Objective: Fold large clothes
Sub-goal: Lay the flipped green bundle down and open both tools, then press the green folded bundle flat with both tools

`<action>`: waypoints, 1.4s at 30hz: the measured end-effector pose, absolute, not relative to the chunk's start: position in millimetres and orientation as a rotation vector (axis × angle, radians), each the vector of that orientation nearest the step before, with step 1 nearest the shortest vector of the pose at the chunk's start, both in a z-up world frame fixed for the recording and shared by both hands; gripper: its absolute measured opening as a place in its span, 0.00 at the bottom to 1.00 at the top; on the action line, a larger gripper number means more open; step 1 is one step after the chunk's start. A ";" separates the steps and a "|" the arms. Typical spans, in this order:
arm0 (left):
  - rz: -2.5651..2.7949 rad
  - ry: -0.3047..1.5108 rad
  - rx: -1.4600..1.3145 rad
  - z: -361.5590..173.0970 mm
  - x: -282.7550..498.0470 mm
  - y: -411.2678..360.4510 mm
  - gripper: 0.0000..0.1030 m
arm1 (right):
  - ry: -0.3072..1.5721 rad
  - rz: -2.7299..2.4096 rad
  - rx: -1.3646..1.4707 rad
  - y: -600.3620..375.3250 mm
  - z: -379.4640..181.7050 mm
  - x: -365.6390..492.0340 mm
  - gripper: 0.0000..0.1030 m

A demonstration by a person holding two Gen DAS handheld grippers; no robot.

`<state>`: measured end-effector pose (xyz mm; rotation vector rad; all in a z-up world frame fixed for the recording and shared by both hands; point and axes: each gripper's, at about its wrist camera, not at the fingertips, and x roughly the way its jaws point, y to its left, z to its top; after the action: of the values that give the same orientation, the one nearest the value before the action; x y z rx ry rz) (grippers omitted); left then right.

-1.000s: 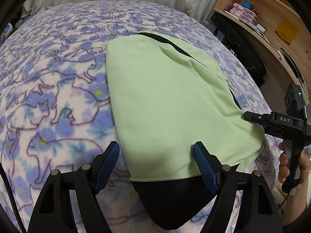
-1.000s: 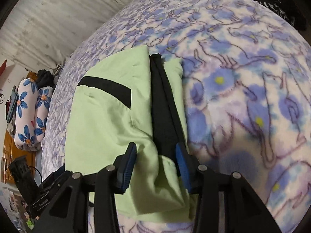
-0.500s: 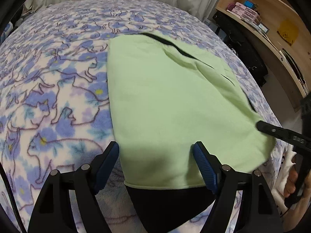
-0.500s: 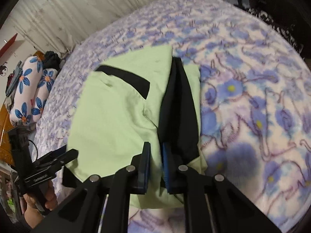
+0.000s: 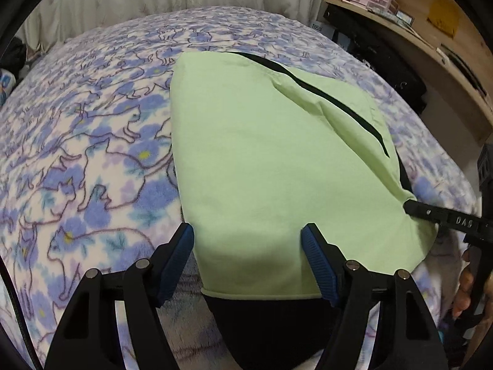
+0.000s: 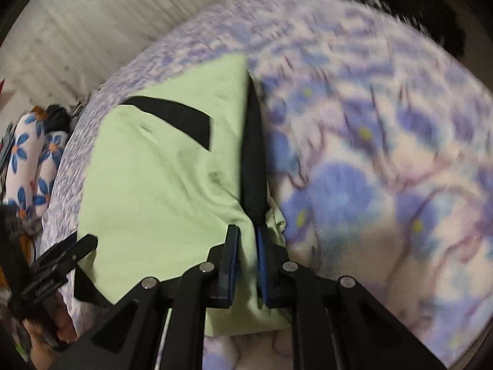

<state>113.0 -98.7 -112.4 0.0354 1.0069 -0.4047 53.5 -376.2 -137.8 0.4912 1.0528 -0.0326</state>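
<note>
Two grippers worked over one wide bed, covered by a fleece blanket (image 5: 92,154) printed with blue flowers and outlined cats. On that blanket lay the task's thing, a large pale green garment (image 5: 262,169) with black trim, already folded into a long panel, with a black layer showing under its near hem. It sat toward the bed's right side as my left camera saw it, close to the mattress edge.

My left gripper (image 5: 248,243) hovered over the garment's near hem, its blue-padded fingers standing wide apart and pressing on nothing; the jaws had just been closing a little, with the cloth lying below and between them but not pinched. My right gripper (image 6: 248,246) sat at the garment's near right corner. Its jaws had just been closing and were now nearly together, pinched on the green cloth right where the black strip (image 6: 254,169) ended. That view was blurred, so I could not tell how many layers it caught.

To do this step well, I judged, the left gripper should close on the hem before any lift, taking the green and black layers together. Both corners should then rise evenly and travel toward the far edge, keeping the cloth taut so no crease forms.
</note>
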 end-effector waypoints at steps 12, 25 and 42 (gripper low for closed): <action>-0.444 1.066 -0.069 -99.6 147.2 -81.4 0.71 | 0.921 -0.029 0.489 -381.9 -83.6 102.3 0.40; -0.449 1.110 -0.169 -112.6 212.8 -74.8 0.71 | 1.048 -0.001 0.584 -404.9 -132.6 182.6 0.40; -0.428 1.098 -0.099 -122.7 230.1 -86.3 0.63 | 1.059 -0.080 0.368 -410.0 -151.4 206.1 0.01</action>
<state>230.1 -86.3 -122.7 -0.0985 1.0983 -0.4276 206.1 -410.0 -151.4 0.3685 1.0586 -0.0800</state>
